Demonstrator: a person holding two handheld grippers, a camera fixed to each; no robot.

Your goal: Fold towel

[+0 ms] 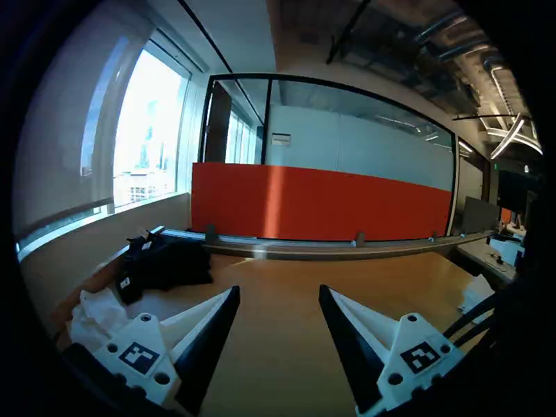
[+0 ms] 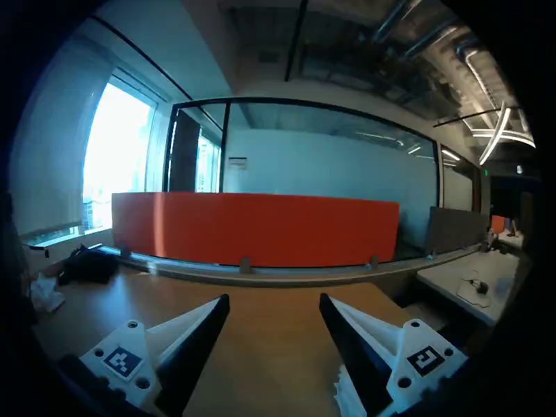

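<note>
Both tongs open, nothing held: left gripper (image 1: 279,288) & right gripper (image 2: 273,297) hover over wood table (image 2: 278,333); towel (image 2: 342,393) prob. the white ribbed bit low by right gripper's finger, mostly out of frame; likely soft, light, floppy; pinch corners.

White cloth (image 1: 94,309), near left: lower part hidden behind a finger (image 1: 187,326). White item (image 1: 479,288), right: cut off at the edge, kind unclear. Ribbed white edge (image 2: 342,393), near: mostly hidden behind the right finger (image 2: 361,344), cut off below. Objects (image 2: 476,285) on far right desk (image 2: 445,274): too small to tell.
</note>
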